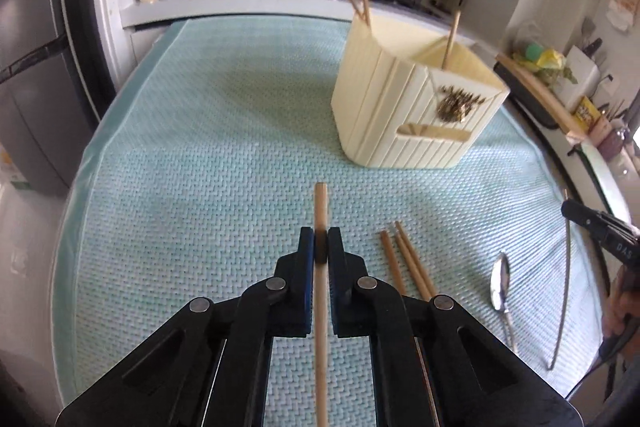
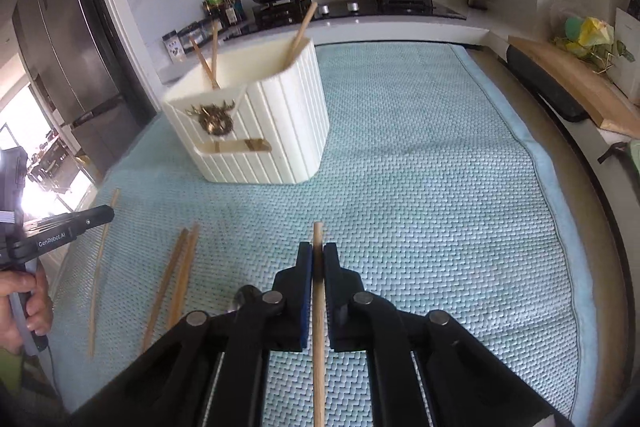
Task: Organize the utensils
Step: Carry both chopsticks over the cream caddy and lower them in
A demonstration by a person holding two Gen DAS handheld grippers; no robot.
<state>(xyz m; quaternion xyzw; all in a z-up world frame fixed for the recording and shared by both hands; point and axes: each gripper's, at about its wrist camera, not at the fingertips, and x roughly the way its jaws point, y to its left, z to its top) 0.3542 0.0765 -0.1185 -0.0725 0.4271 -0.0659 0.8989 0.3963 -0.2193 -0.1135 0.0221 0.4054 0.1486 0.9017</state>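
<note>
A chopstick (image 1: 321, 211) is clamped in the jaws of the left gripper (image 1: 321, 239), another chopstick (image 2: 318, 239) in those of the right gripper (image 2: 318, 255); ahead of both jaws, three chopsticks are already stood in the cream holder (image 1: 404, 115); three loose chopsticks (image 1: 404, 259) and one spoon (image 1: 502, 283) are left on the counter mat (image 1: 200, 147) between the grippers; a thin curved rod beside the spoon, possibly a wire, cannot be identified.

L wrist: low over mat (image 1: 200, 187), fwd | R wrist: same | shared: holder (image 1: 412, 107) (image 2: 256, 131), stove
</note>
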